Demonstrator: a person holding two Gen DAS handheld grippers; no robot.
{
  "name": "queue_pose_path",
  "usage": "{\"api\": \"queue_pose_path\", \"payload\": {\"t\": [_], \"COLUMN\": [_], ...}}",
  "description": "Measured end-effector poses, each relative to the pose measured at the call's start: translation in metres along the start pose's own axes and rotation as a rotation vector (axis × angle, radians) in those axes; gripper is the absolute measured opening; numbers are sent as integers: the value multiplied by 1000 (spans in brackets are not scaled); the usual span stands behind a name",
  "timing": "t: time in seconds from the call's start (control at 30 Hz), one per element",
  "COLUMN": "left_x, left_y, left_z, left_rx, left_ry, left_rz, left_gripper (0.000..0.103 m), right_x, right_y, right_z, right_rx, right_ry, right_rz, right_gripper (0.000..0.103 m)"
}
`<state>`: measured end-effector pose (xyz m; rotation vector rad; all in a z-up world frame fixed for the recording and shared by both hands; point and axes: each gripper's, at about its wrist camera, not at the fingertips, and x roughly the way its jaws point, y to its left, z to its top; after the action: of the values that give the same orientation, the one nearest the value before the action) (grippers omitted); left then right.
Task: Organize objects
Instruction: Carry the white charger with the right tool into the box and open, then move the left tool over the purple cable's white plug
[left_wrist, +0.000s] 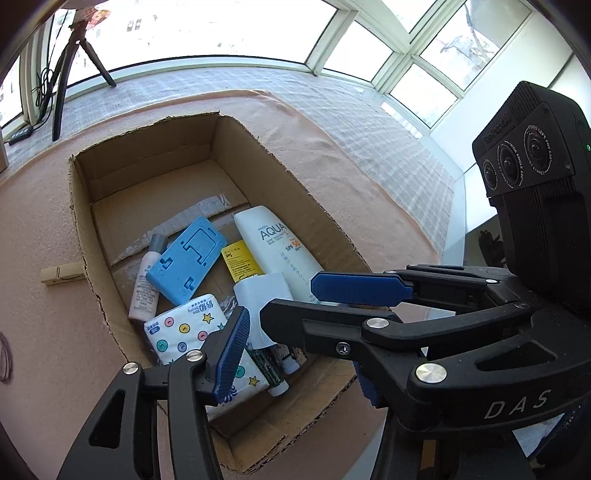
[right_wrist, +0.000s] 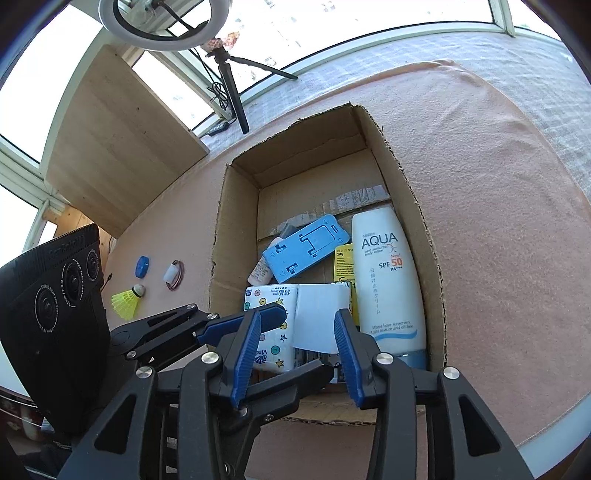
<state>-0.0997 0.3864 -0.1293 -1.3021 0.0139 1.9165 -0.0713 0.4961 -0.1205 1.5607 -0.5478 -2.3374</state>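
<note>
Right gripper fingers apart, white paper between them, unclamped | left gripper fingers apart at its 9 o'clock | paper in cardboard box on desk

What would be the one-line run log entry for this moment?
white paper over box | right tool open | left tool open

Cardboard box holds sunscreen bottle, tissue pack.
</note>
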Motion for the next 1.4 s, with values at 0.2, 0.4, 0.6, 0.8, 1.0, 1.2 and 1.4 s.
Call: {"api": "queue_pose_path", "payload": {"t": [0.2,0.4,0.6,0.8,1.0,1.2,1.4], "left_x": [-11,-29,-53,-79,-105,-127,-142], "left_y": [0,9,32,61,97,136,170], "left_z": [-4,-8,-15,-27,-42,-59,-73], "left_rx": [19,13,-23,-70,-133,-202,-238], "left_ry": [-12,-39,-68,-91,-117,-135,-133], "left_rz": [19,44,89,150,213,273,327], "left_gripper": [57,56,56,56,56,56,54], "right_x": [-1,-2,-1,2,12,22,33], "right_y": [12,14,23,47,73,97,116], "right_z": [1,0,-2,-3,-3,-6,-11], "right_rx": [-27,-13,-16,-72,-121,-167,-185], "right_ry": [-27,-41,-55,-73,-72,-68,-58], "right_rz": [-23,-26,-34,-51,-43,-38,-20], "right_gripper": [51,51,51,51,51,51,51]}}
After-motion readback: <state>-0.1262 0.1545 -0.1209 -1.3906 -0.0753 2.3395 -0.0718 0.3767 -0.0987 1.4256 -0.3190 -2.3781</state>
